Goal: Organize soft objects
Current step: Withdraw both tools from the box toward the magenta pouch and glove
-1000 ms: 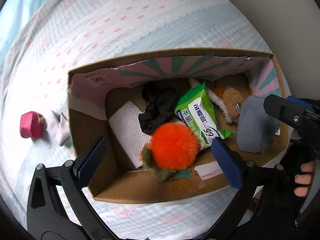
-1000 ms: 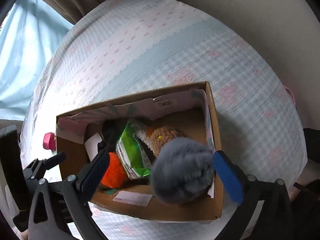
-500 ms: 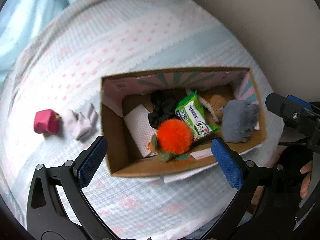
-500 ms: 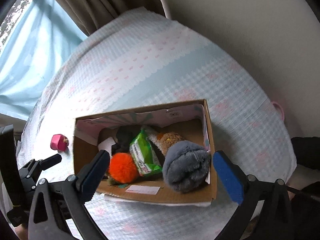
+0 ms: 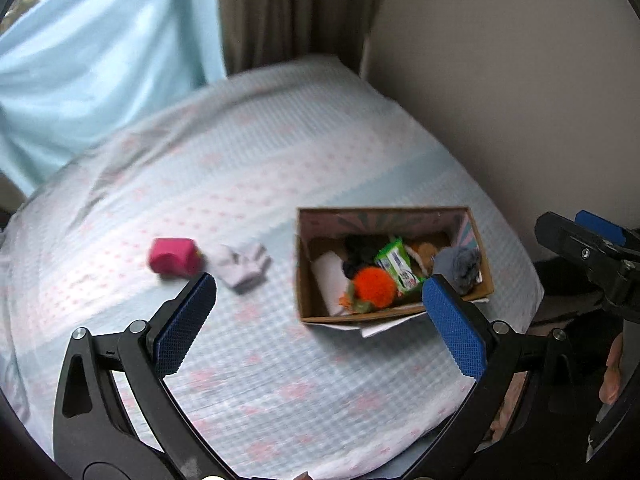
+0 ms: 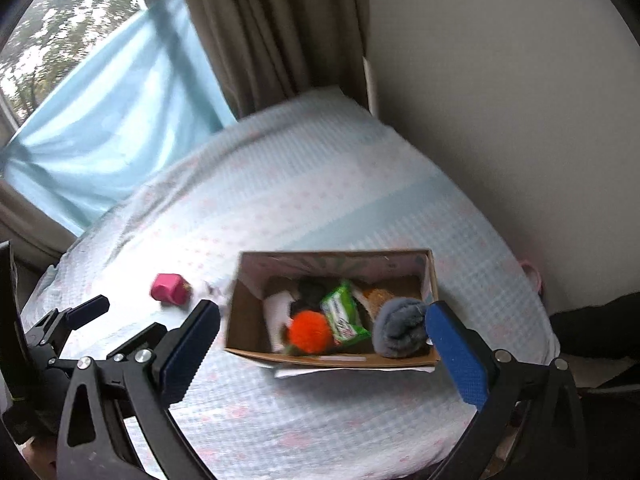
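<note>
1. The left gripper (image 5: 318,322) hangs above the bed (image 5: 280,184) with its jaws spread wide and nothing between them; the right gripper (image 6: 322,344) is likewise wide apart and empty, hovering over the near wall of the cardboard box (image 6: 256,354).

2. Two soft things lie outside the box: a pale sock (image 5: 242,266) just ahead of the left gripper's left finger, and a pink pouch (image 5: 173,258) beyond it to the left, nearly touching the sock; the sock's long axis seems to run slantwise across the gripper's line, though blur makes this uncertain.

3. The left gripper is plainly the nearer of the two; from the right gripper the pouch sits ahead and left, past the box corner, and the sock is all but hidden behind the box wall.

4. Inside the box, ahead and right of the left gripper: an orange pom-pom (image 5: 370,286), a green wipes packet (image 5: 396,266), a grey plush (image 5: 458,264), dark cloth and a white pad; already stowed, I judge.

5. Nothing stands between the left gripper and the sock; the box wall to its right is the only thing to avoid.
</note>
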The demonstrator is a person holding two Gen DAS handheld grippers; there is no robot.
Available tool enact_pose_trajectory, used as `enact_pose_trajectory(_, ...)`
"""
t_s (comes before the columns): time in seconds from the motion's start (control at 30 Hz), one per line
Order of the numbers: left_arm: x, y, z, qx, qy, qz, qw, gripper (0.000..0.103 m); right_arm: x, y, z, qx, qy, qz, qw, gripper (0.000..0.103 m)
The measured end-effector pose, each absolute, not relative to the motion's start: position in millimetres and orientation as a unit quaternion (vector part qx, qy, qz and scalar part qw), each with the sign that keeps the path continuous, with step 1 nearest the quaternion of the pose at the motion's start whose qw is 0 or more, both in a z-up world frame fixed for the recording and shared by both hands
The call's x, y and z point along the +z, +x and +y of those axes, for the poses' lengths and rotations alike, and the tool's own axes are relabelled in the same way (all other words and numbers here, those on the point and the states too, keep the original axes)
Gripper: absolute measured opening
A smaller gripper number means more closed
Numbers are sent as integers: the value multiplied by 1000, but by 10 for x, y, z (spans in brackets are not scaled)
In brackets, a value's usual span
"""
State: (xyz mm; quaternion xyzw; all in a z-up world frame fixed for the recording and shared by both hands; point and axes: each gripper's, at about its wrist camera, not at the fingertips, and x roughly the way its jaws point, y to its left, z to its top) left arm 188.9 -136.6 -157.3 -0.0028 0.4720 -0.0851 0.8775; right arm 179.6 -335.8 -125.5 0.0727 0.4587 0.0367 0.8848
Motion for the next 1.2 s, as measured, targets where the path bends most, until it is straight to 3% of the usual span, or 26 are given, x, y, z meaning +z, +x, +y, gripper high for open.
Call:
enact_pose_trajectory(0.27,-1127,1356,-545,-48,-8,418,907,103,-729,1268,-2638,58,46,381,922,102)
enact_pose_trajectory(0.53,-977,942,298,-31,-12,391,920,103,-647,980,-1974,69,48,359,930,102)
enact_pose_trajectory(0.97,-1200,1069,1242,-58,-14,403,913,103,-914,1012,-1070,62,63,366,926,102)
enact_pose_trajectory(1.2,-1639,1515,1381,-95,20,428,899,103,-1310,1232,-832,51,61,385,919,102)
